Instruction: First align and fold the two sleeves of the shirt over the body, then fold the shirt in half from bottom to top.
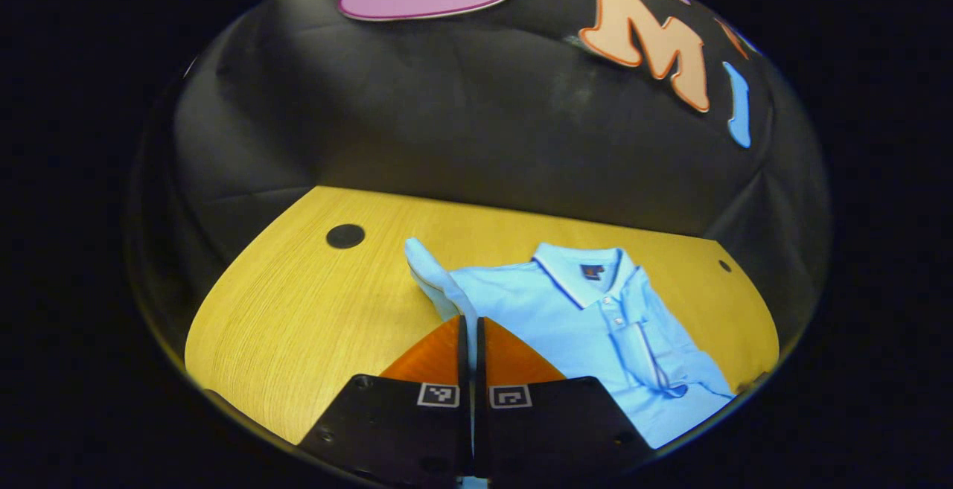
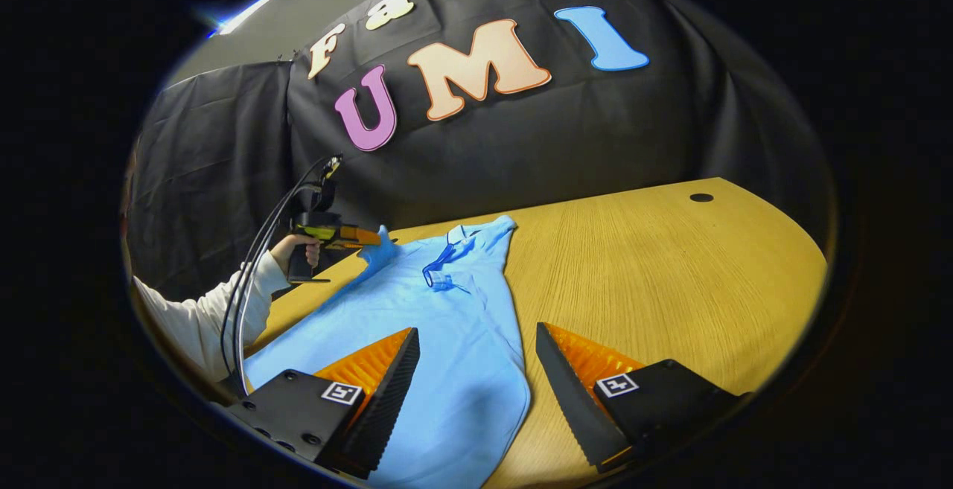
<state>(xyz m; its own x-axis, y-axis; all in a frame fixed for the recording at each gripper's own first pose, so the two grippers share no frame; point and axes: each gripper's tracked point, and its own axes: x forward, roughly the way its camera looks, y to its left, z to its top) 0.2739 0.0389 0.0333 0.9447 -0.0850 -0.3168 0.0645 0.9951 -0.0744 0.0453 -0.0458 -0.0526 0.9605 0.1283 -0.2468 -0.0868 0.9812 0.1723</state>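
Note:
A light blue polo shirt [image 1: 536, 303] lies face up on the wooden table [image 1: 313, 303], collar toward the wall. One sleeve [image 1: 648, 340] lies folded across the body. The other sleeve [image 1: 428, 273] stands lifted off the table, its edge pinched in my left gripper [image 1: 470, 321], whose fingers are pressed together. In the right gripper view the shirt [image 2: 447, 325] runs away from me, and the left gripper [image 2: 372, 237] holds the raised sleeve [image 2: 381, 247] at the far left. My right gripper [image 2: 476, 336] hangs open above the shirt's lower part, holding nothing.
A hand [image 2: 294, 247] in a white sleeve [image 2: 193, 318] holds the left gripper, with black cables [image 2: 260, 251] arching behind. Bare table [image 2: 670, 266] lies right of the shirt, with a round black cable hole [image 2: 700, 197] near the far edge and another hole [image 1: 345, 236].

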